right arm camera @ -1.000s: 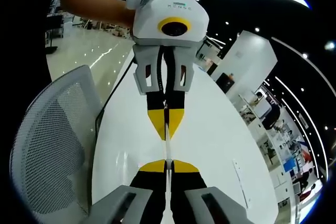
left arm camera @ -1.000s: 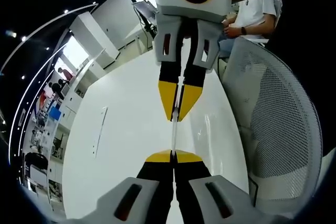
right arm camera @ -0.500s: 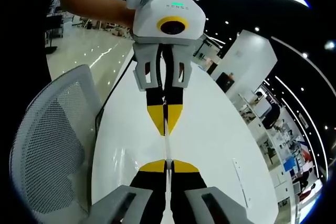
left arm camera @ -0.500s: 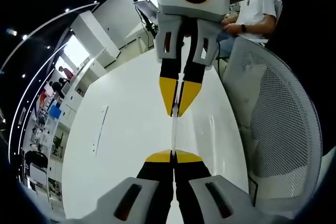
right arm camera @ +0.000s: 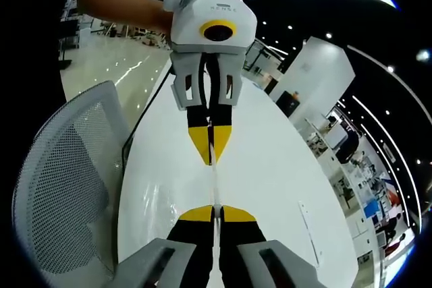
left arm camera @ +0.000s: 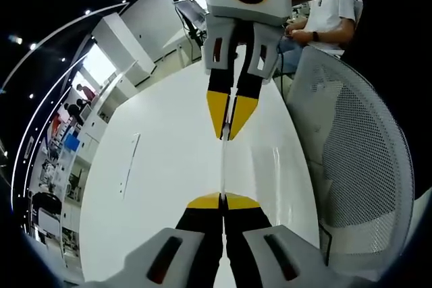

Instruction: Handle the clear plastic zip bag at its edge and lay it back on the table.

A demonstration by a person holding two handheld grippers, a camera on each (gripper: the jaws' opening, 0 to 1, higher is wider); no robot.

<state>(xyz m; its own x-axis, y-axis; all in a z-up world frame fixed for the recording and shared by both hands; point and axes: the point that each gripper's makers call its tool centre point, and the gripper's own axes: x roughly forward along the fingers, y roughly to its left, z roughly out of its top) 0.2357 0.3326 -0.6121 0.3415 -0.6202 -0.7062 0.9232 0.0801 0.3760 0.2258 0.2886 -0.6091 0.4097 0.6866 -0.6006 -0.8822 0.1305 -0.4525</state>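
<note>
Above the middle of the white table (left arm camera: 162,187), the clear plastic zip bag (left arm camera: 223,166) is stretched edge-on between the two tongs. The left gripper (left arm camera: 222,200) is closed on one edge, the right gripper (right arm camera: 214,212) closed on the opposite edge. If the pull is increased, the thin film could be slipped from a pinch, or torn, and one end dropped crooked onto the table.

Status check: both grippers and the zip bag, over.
Left hand-held gripper and right hand-held gripper shut on zip bag. Bag taut, above white table. Mesh chair alongside.
</note>
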